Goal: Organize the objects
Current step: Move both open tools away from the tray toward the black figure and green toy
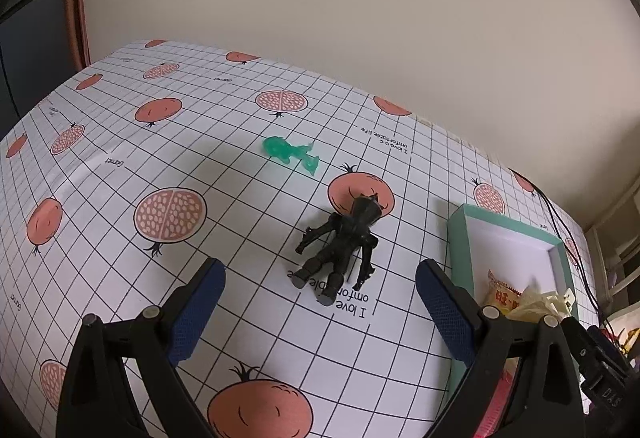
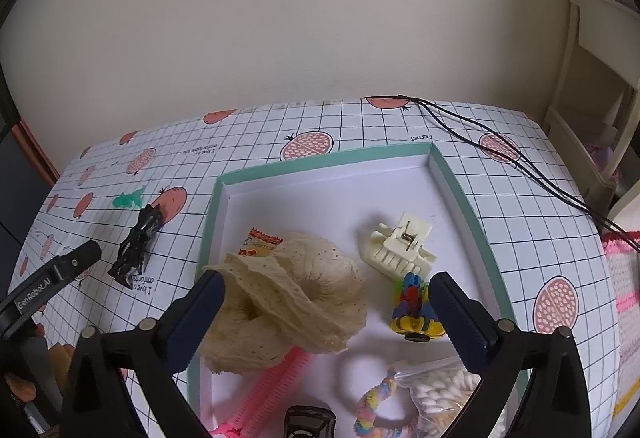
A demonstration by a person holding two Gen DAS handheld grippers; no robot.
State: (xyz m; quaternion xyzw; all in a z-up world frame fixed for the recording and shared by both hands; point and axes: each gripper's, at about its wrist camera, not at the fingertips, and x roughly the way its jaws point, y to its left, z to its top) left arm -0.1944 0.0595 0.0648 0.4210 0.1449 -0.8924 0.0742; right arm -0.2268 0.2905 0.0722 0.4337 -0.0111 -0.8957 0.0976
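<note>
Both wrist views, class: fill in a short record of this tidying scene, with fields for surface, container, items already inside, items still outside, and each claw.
surface: table with pomegranate-print grid cloth
container: teal-rimmed white box
inside: cream lace scrunchie; cream hair clip; colourful toy car; snack packet; bag of cotton swabs
outside: black action figure, lying flat; green translucent figure, beyond it
left claw: open, empty, aimed at the black figure
right claw: open, empty, over the box

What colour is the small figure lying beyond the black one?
Translucent green figure, clearest in the left wrist view.
</note>
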